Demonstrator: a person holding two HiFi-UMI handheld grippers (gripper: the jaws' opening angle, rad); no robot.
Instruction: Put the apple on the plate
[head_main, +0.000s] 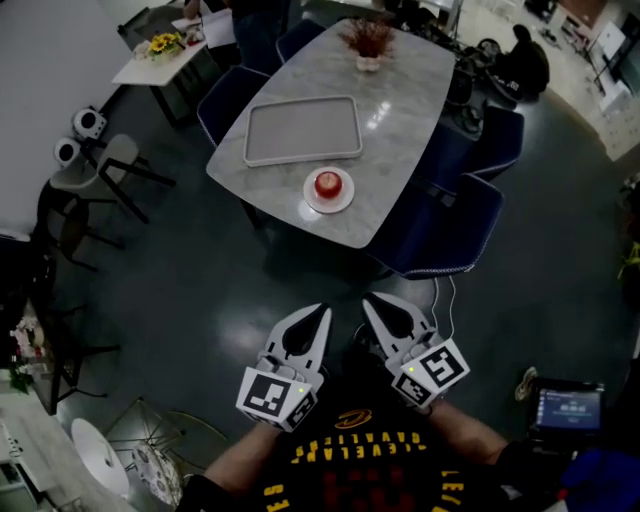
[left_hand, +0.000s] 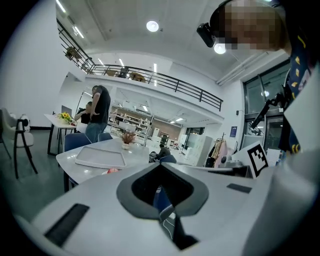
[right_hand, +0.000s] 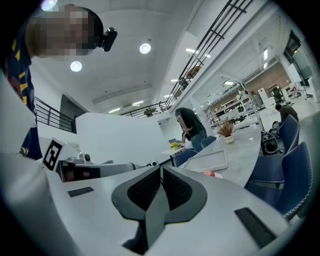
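Note:
A red apple (head_main: 327, 184) sits on a small white plate (head_main: 309, 202) at the near edge of the marble table (head_main: 400, 110). Both grippers hang over the dark floor close to my body, well short of the table. My left gripper (head_main: 324, 311) is shut with nothing in it, and my right gripper (head_main: 369, 300) beside it is shut and empty too. The left gripper view shows its jaws (left_hand: 161, 165) closed, with a sliver of the apple (left_hand: 111, 170) just above them. The right gripper view shows the ribbed pads (right_hand: 150, 187) pressed together and the apple (right_hand: 209, 173) beyond.
A grey tray (head_main: 300, 130) lies behind the plate, with a small vase of dried plants (head_main: 368, 45) at the far end. Blue chairs (head_main: 450, 230) ring the table. A side table with flowers (head_main: 165, 50) and a person stand at the back left. A tablet (head_main: 568, 408) lies on the floor at the right.

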